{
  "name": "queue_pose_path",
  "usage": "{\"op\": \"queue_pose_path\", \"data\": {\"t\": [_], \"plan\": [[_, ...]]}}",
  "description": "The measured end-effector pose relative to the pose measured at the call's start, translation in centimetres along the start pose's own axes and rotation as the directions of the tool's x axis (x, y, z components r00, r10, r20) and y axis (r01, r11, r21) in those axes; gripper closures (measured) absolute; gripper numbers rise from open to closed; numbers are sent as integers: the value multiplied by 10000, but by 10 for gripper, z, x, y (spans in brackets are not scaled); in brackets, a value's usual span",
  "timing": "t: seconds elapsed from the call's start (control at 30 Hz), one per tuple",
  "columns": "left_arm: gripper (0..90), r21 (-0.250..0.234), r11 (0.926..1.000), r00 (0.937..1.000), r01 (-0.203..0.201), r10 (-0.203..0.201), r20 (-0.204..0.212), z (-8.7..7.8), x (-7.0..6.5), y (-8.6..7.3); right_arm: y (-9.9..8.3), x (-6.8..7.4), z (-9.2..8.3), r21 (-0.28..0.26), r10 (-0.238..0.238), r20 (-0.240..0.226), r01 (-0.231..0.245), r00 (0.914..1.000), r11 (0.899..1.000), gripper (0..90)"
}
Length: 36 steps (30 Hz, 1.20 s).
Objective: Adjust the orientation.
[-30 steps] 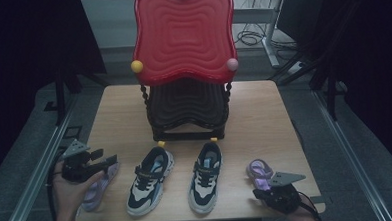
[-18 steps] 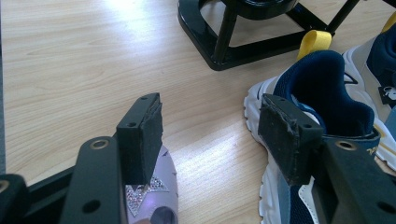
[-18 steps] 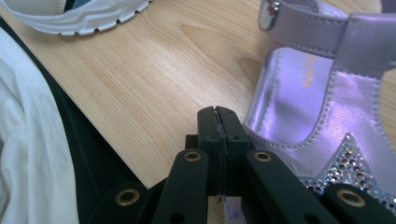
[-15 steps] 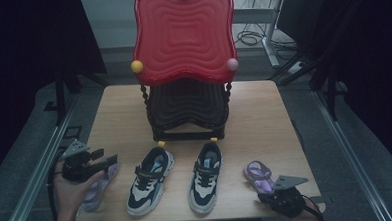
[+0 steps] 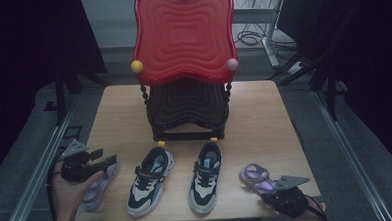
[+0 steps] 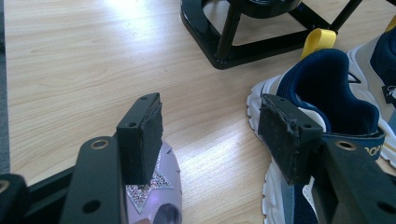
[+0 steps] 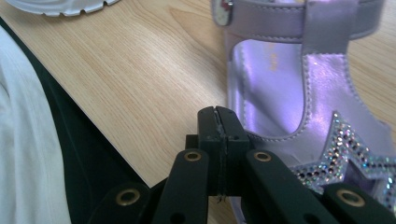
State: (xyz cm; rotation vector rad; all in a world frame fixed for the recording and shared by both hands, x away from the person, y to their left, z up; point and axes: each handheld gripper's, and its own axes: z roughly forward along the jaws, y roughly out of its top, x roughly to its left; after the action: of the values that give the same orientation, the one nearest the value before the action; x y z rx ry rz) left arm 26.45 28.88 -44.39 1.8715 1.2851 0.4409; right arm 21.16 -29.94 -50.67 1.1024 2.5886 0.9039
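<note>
Two purple star sandals lie at the front corners of the table. In the high view my left gripper (image 5: 105,162) hovers over the left sandal (image 5: 93,191). Its own view shows the gripper (image 6: 212,133) open, the left pad (image 6: 141,139) above the sandal's glittery toe (image 6: 156,193) and the right pad (image 6: 286,135) beside a sneaker (image 6: 334,88). My right gripper (image 5: 270,191) sits at the near end of the right sandal (image 5: 254,174). In the right gripper view it (image 7: 218,117) is shut, pads pressed together at the sandal's (image 7: 280,93) left edge with nothing visible between them.
A navy and white sneaker pair (image 5: 149,180) (image 5: 205,176) stands side by side between the sandals. Behind them rises a black stand with a red wavy panel (image 5: 183,41); its base (image 6: 243,44) lies close ahead of the left gripper. The table's front edge (image 7: 93,135) runs just beside the right gripper.
The right gripper has drawn back a little toward the table's near right corner. The left gripper and the shoes stay about where they were.
</note>
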Motion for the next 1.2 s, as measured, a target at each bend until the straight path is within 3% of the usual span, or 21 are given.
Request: {"op": "queue_pose_path", "data": {"t": [0.6, 1.07, 1.2], "plan": [[397, -4, 9999, 9999, 119, -119, -47, -4, 4, -2, -4, -6, -6, 322, -65, 124, 61, 9999, 9995, 892], [396, 7, 9998, 9998, 189, -189, -56, -4, 6, -3, -12, -18, -13, 392, 372, 277, -383, 9989, 9985, 891], [394, -44, 9997, 9996, 257, -257, -109, -5, 7, -3, -15, -23, -15, 372, 474, 602, -497, 9971, 9981, 891]]}}
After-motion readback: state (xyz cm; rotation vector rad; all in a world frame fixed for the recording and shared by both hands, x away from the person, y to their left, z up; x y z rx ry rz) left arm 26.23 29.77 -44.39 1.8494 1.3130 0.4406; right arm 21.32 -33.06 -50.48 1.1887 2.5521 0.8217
